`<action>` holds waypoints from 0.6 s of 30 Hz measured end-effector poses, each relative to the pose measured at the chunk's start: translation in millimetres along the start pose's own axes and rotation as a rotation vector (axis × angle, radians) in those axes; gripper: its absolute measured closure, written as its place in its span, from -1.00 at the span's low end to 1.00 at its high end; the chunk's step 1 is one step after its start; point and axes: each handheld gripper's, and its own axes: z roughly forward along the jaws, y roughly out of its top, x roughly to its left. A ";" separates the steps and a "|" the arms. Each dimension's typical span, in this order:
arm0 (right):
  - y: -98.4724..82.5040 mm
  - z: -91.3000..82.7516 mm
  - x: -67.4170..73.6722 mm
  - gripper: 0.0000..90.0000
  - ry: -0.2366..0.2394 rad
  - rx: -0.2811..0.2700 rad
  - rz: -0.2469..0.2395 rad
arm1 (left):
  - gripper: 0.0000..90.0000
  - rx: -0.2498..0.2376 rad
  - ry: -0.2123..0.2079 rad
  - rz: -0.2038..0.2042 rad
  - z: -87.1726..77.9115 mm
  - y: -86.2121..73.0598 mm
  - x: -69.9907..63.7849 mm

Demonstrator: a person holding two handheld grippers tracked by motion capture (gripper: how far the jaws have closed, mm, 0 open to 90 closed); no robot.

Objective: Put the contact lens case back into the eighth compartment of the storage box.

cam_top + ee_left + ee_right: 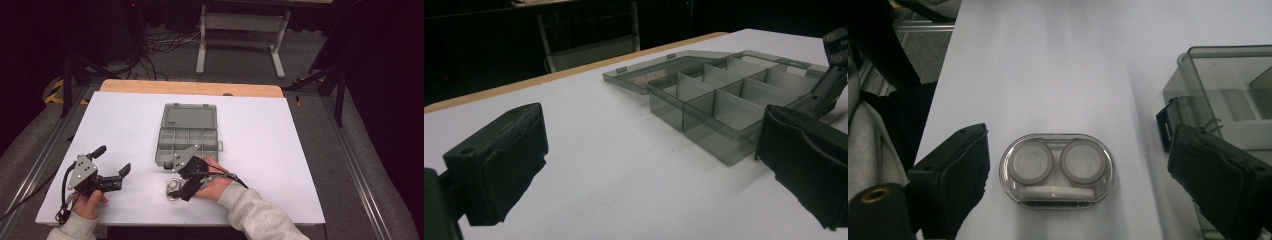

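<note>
A: Near the front edge of the white desk [125, 125], right tongs [176, 189] hang over a small clear oval case [1057, 170] with two round wells.

B: Gripping it?

A: No. In the right gripper view the jaws stand either side of the case with a gap on both sides. Pads not touching it. Tongs open, case lying flat on the desk between them.

B: Where's that relative to the organiser?

A: Just in front of the grey translucent compartment box [186, 142], off its near edge. The box's corner and latch sit right beside one jaw in the right gripper view. Lid is folded back flat on the far side; compartments I can see look bare.

B: Left side?

A: Left tongs [114, 161] well apart from the case, off to the left, held low over bare desk. Jaws wide apart, nothing between them. Left gripper view looks across the desk at the box, with part of the right tongs at the picture's right edge.

B: Hands?

A: Person's right hand [212, 182] in a light grey sleeve wraps the right tool; left hand [90, 202] grips the other from below.
</note>
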 end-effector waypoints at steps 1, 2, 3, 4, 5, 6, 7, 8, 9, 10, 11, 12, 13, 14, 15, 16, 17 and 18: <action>-0.3 1.3 0.4 -0.76 0.003 0.008 -0.003 | -0.97 0.000 0.000 0.000 0.0 0.0 0.0; -0.4 1.9 0.7 -0.76 0.005 0.014 -0.002 | -0.97 0.000 -0.001 0.000 -0.1 0.0 0.0; -0.5 2.4 1.1 -0.76 0.008 0.022 -0.005 | -0.97 0.000 -0.002 0.000 -0.1 0.0 0.0; -0.6 3.2 1.5 -0.75 0.011 0.026 -0.004 | -0.97 -0.001 -0.002 0.000 -0.1 0.0 0.0; -0.8 4.2 2.1 -0.75 0.013 0.031 -0.004 | -0.97 -0.001 -0.002 0.000 0.0 0.0 0.0; -1.0 5.0 2.2 -0.75 0.016 0.034 -0.007 | -0.97 -0.001 -0.002 0.001 0.0 0.0 0.0; -1.2 5.9 2.8 -0.74 0.019 0.043 -0.004 | -0.97 -0.001 -0.002 0.000 0.0 0.0 0.0; -1.3 6.5 3.1 -0.73 0.023 0.046 -0.004 | -0.97 -0.001 -0.002 -0.001 -0.1 0.0 -0.1; -1.4 6.9 3.4 -0.73 0.027 0.052 -0.007 | -0.97 -0.001 -0.003 -0.001 -0.1 0.0 -0.1; -1.5 7.7 4.1 -0.72 0.026 0.056 -0.009 | -0.97 0.000 -0.003 0.000 -0.1 0.0 -0.1; -1.5 8.6 4.6 -0.72 0.025 0.061 -0.012 | -0.97 0.000 -0.003 -0.001 -0.1 0.0 -0.2; -1.6 9.1 5.0 -0.72 0.025 0.065 -0.012 | -0.97 -0.001 -0.003 -0.004 0.0 -0.1 -0.4; -1.7 10.3 5.4 -0.71 0.028 0.076 -0.015 | -0.97 -0.001 -0.003 -0.004 0.0 -0.1 -0.4; -1.7 10.3 5.4 -0.71 0.028 0.076 -0.015 | -0.97 -0.001 -0.003 -0.004 0.0 -0.1 -0.4; -1.8 10.9 5.7 -0.71 0.028 0.080 -0.018 | -0.97 -0.001 -0.003 -0.003 0.0 -0.1 -0.3; -1.8 11.4 6.2 -0.71 0.028 0.084 -0.018 | -0.97 0.000 -0.003 -0.001 0.0 0.0 -0.1; -2.0 12.4 6.6 -0.70 0.030 0.087 -0.020 | -0.97 -0.001 -0.003 -0.003 0.0 -0.1 -0.2; -2.1 12.7 6.8 -0.70 0.030 0.090 -0.020 | -0.97 -0.001 -0.004 -0.004 0.0 -0.1 -0.3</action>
